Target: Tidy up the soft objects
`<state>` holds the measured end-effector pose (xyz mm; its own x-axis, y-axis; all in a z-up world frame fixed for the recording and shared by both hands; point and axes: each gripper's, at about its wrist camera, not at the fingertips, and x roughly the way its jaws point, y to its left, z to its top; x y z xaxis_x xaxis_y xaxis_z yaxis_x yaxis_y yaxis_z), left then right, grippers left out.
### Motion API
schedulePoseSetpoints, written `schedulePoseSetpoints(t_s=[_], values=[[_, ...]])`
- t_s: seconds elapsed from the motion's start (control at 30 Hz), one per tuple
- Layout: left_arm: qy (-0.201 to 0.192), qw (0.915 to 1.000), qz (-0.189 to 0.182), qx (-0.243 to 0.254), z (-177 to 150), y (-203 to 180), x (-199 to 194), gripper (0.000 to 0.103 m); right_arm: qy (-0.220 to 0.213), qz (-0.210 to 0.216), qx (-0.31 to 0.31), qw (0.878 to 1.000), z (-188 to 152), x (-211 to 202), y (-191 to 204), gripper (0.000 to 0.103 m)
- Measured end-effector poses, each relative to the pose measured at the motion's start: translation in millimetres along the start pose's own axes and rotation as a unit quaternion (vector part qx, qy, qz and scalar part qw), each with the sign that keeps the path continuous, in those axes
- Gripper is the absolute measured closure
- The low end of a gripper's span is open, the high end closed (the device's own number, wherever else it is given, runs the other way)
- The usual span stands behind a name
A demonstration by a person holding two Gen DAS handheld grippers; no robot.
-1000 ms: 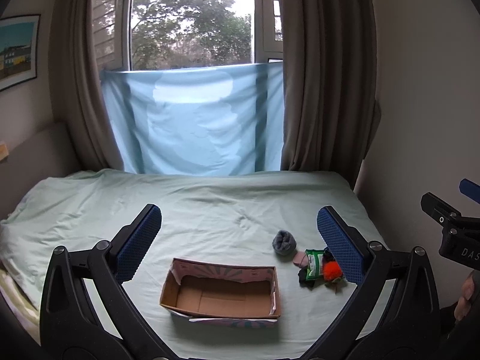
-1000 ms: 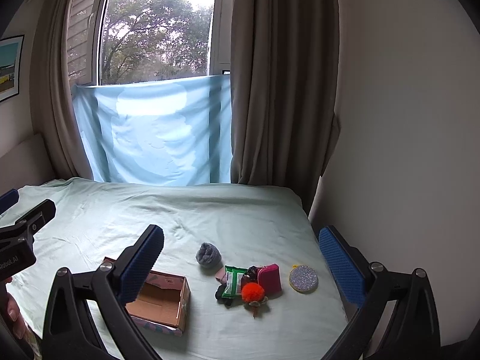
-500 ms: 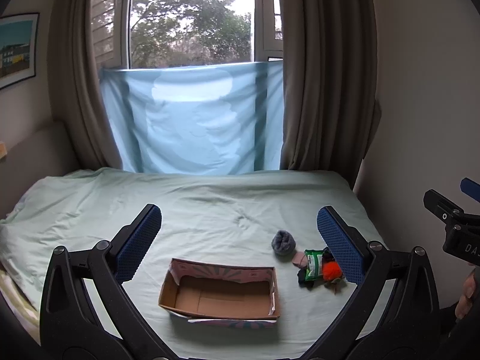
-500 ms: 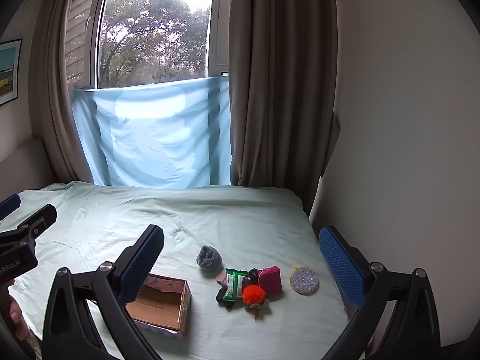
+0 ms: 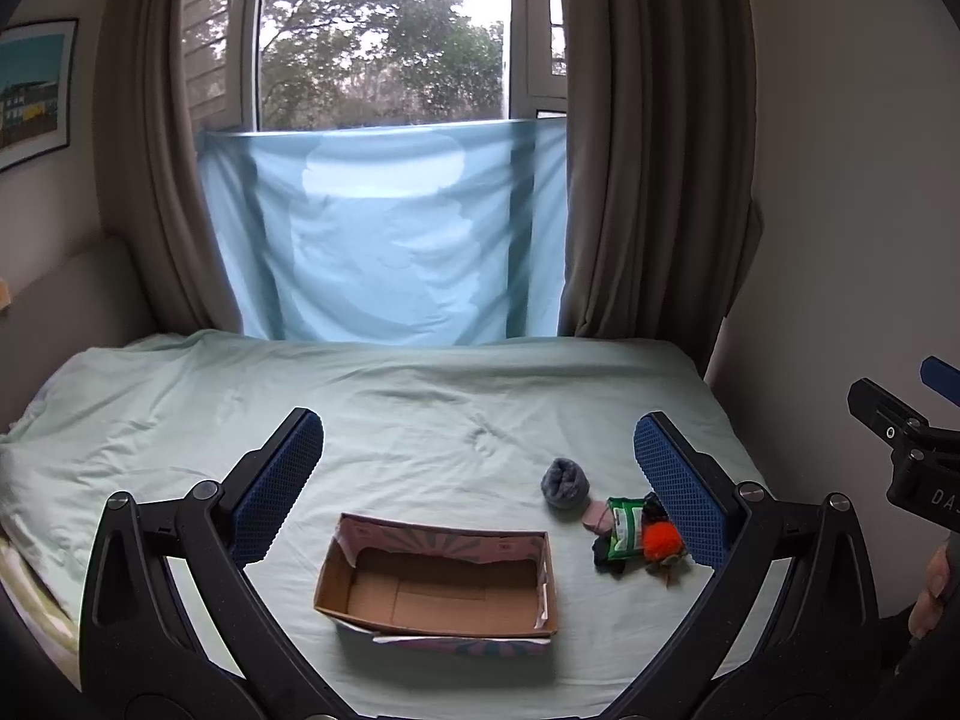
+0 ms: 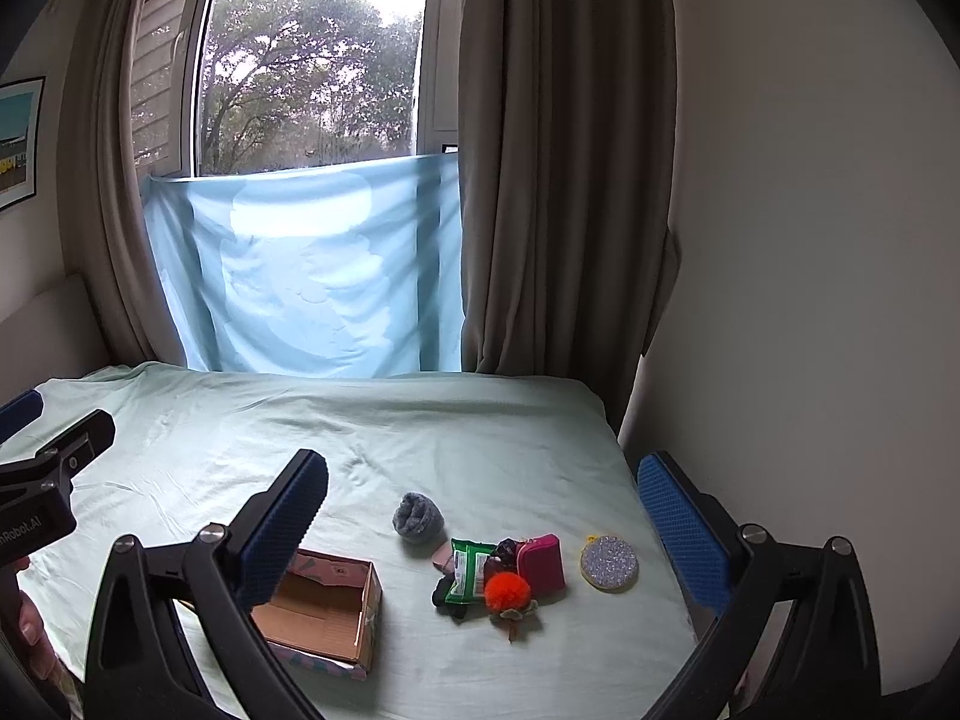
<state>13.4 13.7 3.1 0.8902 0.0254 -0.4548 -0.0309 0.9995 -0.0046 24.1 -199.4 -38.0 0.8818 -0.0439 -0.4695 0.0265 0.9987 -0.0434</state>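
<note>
Pale green cloth covers the bed [image 6: 480,438], and all the small things lie on it. A cardboard box [image 5: 441,582] sits near the front, open at the top, with nothing inside it. Its outside has a pink and teal pattern.

To the right of the box is a little pile of soft things. A grey rolled sock [image 6: 418,517] lies a bit farther back, apart from the rest. Just beside it is a small pale pink piece [image 6: 443,555]. Next comes a green packet [image 6: 469,570], an orange pom-pom [image 6: 507,592] and a pink pouch [image 6: 543,562], all touching each other. A dark thing lies under them; I cannot tell what it is. A round glittery pad [image 6: 608,562] with a yellow edge lies alone, farthest right.

The left gripper [image 5: 474,462] is up above the box with its 2 blue fingers [image 5: 279,483] wide apart and nothing in them. The right gripper [image 6: 480,510] is up above the pile, its blue fingers [image 6: 681,540] also wide apart and holding nothing.

Far back hangs a light blue sheet [image 5: 390,234] across the window, with brown curtains [image 6: 558,150] at the sides.
</note>
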Motion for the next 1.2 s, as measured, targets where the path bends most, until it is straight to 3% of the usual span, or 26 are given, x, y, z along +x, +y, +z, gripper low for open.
schedulePoseSetpoints(t_s=[0.6, 0.73, 0.87, 1.03, 1.2], values=[[0.005, 0.9999, -0.015, 0.006, -7.8, 10.8, 9.0, 0.0, 0.009, 0.026, 0.017, 0.999, -1.9, 7.1, 10.6, 0.0], [0.019, 0.9991, -0.026, 0.027, -5.8, 11.0, 20.9, 0.0, 0.014, 0.009, 0.024, 1.0, -11.0, 16.1, 13.2, 0.0], [0.053, 0.9948, -0.069, 0.053, -4.8, 12.4, 51.0, 0.0, 0.028, -0.013, 0.051, 0.998, -24.2, 30.7, 12.1, 0.0], [0.102, 0.9833, -0.13, 0.077, -9.6, 8.8, 108.6, 0.0, 0.052, -0.06, 0.097, 0.992, -52.2, 60.9, 3.5, 0.0], [0.138, 0.9713, -0.165, 0.102, -25.5, -9.8, 178.9, 0.0, 0.077, -0.091, 0.136, 0.984, -88.8, 102.6, -11.8, 0.0]])
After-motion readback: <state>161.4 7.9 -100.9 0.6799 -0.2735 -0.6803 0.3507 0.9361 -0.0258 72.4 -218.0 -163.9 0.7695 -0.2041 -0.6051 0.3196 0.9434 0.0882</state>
